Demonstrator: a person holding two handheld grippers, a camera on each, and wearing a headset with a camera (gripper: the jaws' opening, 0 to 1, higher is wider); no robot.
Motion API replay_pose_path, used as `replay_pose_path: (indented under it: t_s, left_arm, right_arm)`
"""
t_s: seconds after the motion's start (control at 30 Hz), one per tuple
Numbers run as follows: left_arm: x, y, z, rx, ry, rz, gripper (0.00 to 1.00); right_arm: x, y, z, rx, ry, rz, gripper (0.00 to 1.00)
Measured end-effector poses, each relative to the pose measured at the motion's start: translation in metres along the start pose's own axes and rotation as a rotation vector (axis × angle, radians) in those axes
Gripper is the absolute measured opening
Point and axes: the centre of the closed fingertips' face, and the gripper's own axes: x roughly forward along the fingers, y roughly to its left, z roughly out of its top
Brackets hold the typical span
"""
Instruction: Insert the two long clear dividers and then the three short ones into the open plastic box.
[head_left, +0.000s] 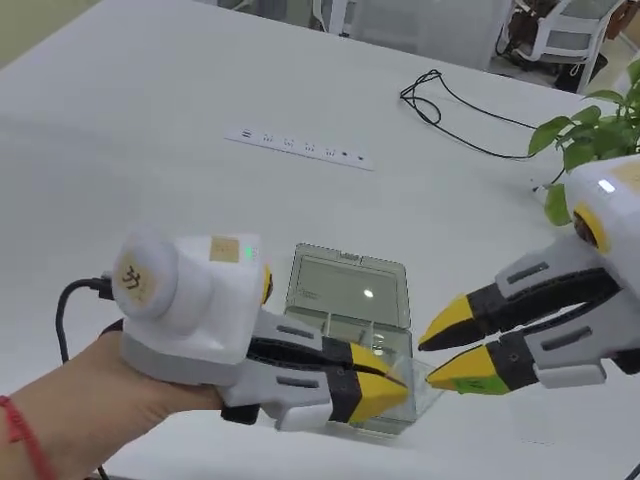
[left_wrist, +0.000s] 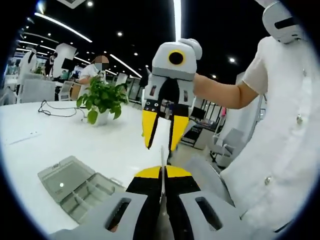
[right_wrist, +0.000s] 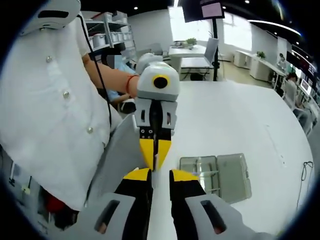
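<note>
Head view showed the left gripper (head_left: 395, 385) clamped on a thin clear divider (left_wrist: 161, 159). The right gripper (head_left: 432, 362) faced it, jaws apart just beside the strip's free end. Both hung over the near edge of the open plastic box (head_left: 345, 285) on the white table (head_left: 150, 120). Some partitions seemed seated, their count unclear; this divider, likely others, remained. It looked glassy, nearly invisible edge-on.

The box (head_left: 350, 290) sits on the table (head_left: 150, 130), power strip (head_left: 300, 147) behind, plant (head_left: 590, 140) right.

box (head_left: 350, 285) front behind left gripper (head_left: 392, 385), plant (head_left: 585, 135) cropped
</note>
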Motion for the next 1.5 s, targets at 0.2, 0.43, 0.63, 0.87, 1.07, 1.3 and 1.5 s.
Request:
replay_pose_path:
  t_s: [0.2, 0.43, 0.63, 0.87, 1.07, 1.3, 1.5]
  left_arm:
    - [0.001, -0.004, -0.004, 0.017, 0.017, -0.022, 0.00]
    - [0.001, -0.008, -0.003, 0.023, 0.006, -0.029, 0.00]
    - [0.000, -0.009, -0.005, 0.026, 0.005, -0.030, 0.00]
    - [-0.001, -0.008, -0.007, 0.029, 0.011, -0.026, 0.00]
    - [0.000, -0.007, -0.008, 0.023, 0.013, -0.024, 0.00]
    - [-0.001, -0.006, -0.009, 0.018, 0.013, -0.011, 0.00]
    - [-0.004, -0.003, -0.010, 0.021, 0.015, 0.009, 0.06]
  right_arm:
    - [0.005, 0.010, -0.003, 0.007, 0.020, 0.055, 0.08]
    - [0.006, 0.014, -0.007, 0.016, 0.024, 0.090, 0.04]
    - [0.009, 0.017, -0.005, 0.017, 0.021, 0.099, 0.03]
    - [0.009, 0.014, -0.006, 0.006, 0.022, 0.101, 0.03]
    - [0.010, 0.013, -0.008, 0.005, 0.022, 0.098, 0.03]
    - [0.011, 0.012, -0.008, 0.004, 0.022, 0.092, 0.03]
    - [0.010, 0.011, -0.006, 0.002, 0.017, 0.079, 0.03]
